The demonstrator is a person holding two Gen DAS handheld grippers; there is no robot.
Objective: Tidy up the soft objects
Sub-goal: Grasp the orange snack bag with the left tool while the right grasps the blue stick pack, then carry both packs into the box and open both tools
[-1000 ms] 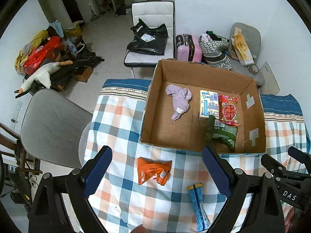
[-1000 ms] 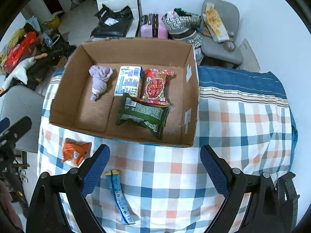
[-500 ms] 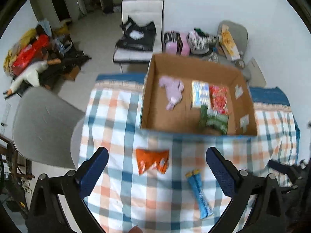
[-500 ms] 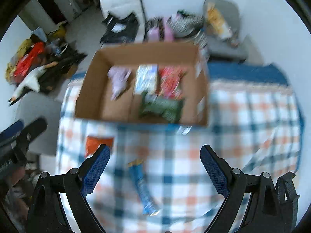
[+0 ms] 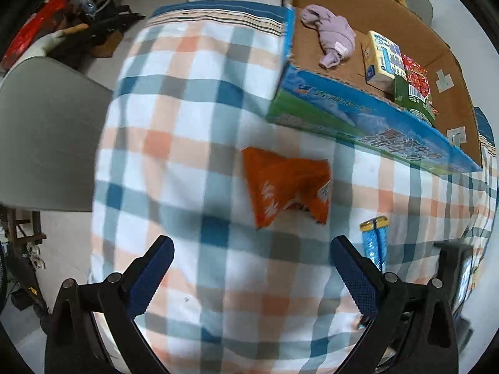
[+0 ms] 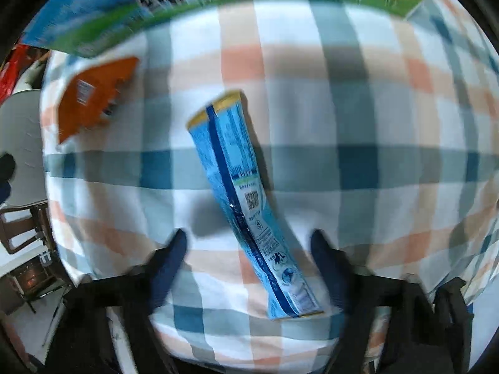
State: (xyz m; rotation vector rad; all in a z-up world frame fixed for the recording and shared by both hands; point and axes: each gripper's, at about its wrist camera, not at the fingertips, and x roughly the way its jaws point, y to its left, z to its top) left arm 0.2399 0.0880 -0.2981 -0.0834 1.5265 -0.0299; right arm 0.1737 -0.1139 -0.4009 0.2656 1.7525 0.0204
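Left tongs (image 5: 251,251) spread wide, empty, low over checked desk (image 5: 187,99), orange packet (image 5: 287,187) just ahead between finger lines. Right tongs (image 6: 249,243) spread wide, straddling lower part of blue stick pack (image 6: 246,205) lying flat on cloth; fingers apart from it. Cardboard box (image 5: 368,124) beyond, holding lilac cloth bundle (image 5: 333,42), yellow-blue carton (image 5: 382,59), red packet (image 5: 416,74), green packet (image 5: 413,99).

A crumpled packet (image 5: 288,187) and a long sachet (image 6: 246,199) to its right lie on the tablecloth (image 5: 193,99), in front of an open box (image 5: 368,124) holding several items.
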